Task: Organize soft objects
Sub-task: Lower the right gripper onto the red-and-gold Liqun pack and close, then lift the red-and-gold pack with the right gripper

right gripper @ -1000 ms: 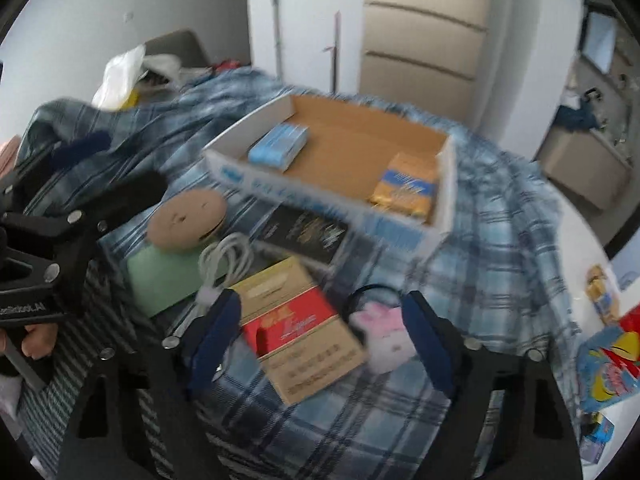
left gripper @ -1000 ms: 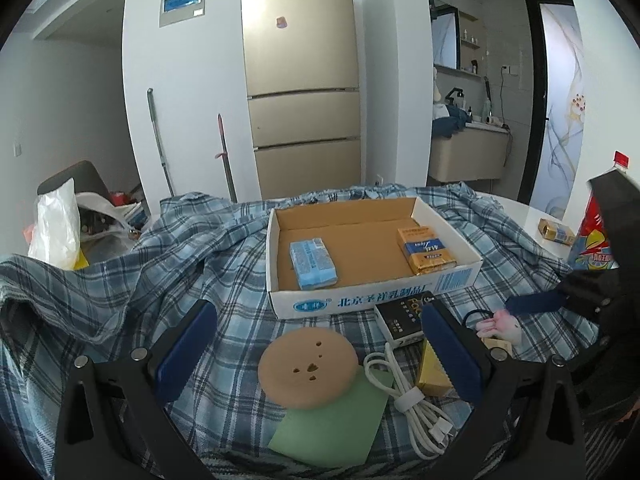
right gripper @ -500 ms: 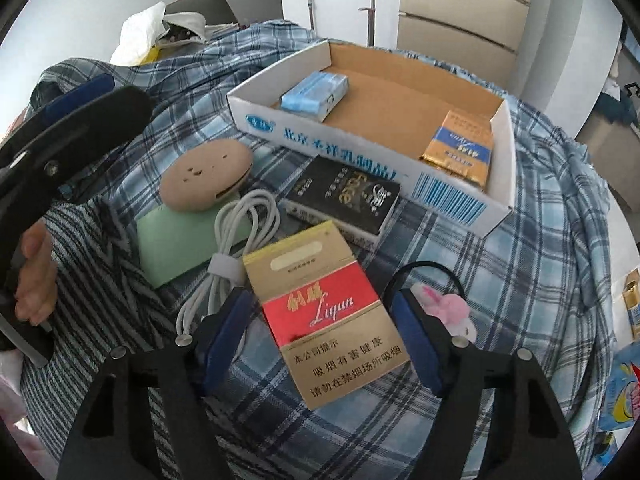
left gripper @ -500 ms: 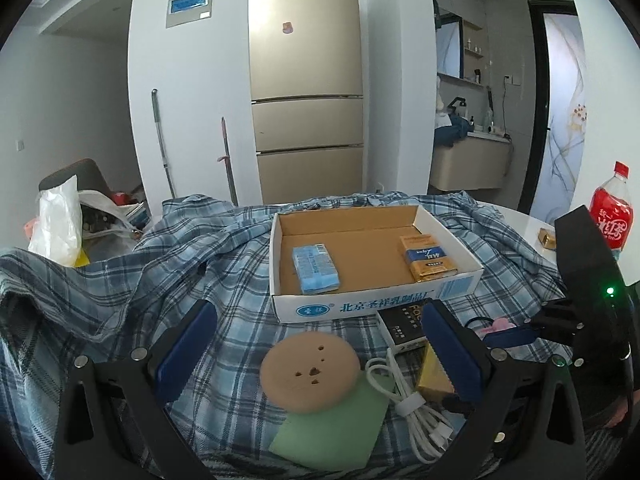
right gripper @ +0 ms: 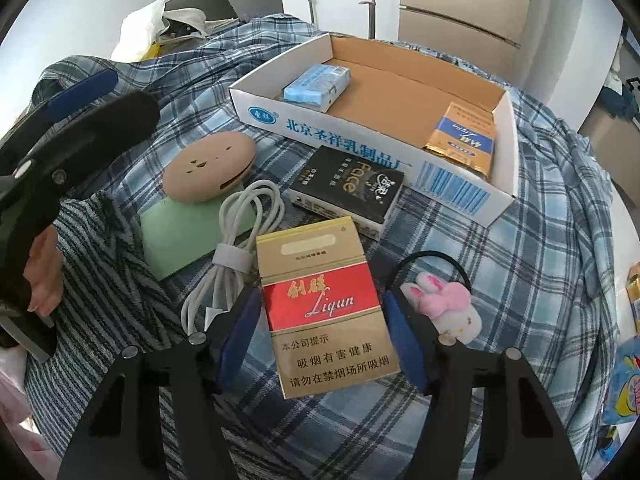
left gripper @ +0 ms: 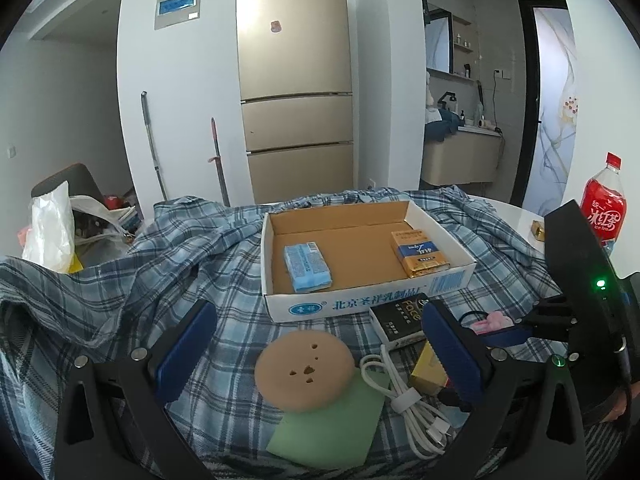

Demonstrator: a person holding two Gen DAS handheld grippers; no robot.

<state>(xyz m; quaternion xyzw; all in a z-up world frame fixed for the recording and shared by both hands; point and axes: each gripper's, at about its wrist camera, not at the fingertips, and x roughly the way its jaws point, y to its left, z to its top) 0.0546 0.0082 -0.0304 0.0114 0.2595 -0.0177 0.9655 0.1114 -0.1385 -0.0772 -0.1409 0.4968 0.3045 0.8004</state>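
A red and gold cigarette pack (right gripper: 320, 300) lies flat on the plaid cloth (right gripper: 520, 264), and my right gripper (right gripper: 320, 312) straddles it from above. Its jaws are closing, with the blue pads just beside the pack's long edges and not pressing. A pink and white bunny plush (right gripper: 444, 304) on a black band sits just outside the right finger. My left gripper (left gripper: 320, 348) hovers open and empty above a round tan pad (left gripper: 304, 372) resting on a green sheet (left gripper: 328, 428). The white cardboard box (left gripper: 360, 304) holds a blue tissue packet (left gripper: 308, 266) and a gold and blue pack (left gripper: 420, 252).
A black pack (right gripper: 348, 188) and a coiled white cable (right gripper: 240, 240) lie between the box and the red pack. A red drink bottle (left gripper: 604, 204) stands at the far right. A white plastic bag (left gripper: 50, 232) sits at the left. A person's hand (right gripper: 40, 272) holds the left gripper.
My right gripper tilted down and came closer to the red and gold pack, and its jaws narrowed from straddling pack and bunny to the pack alone. The left gripper stayed still.
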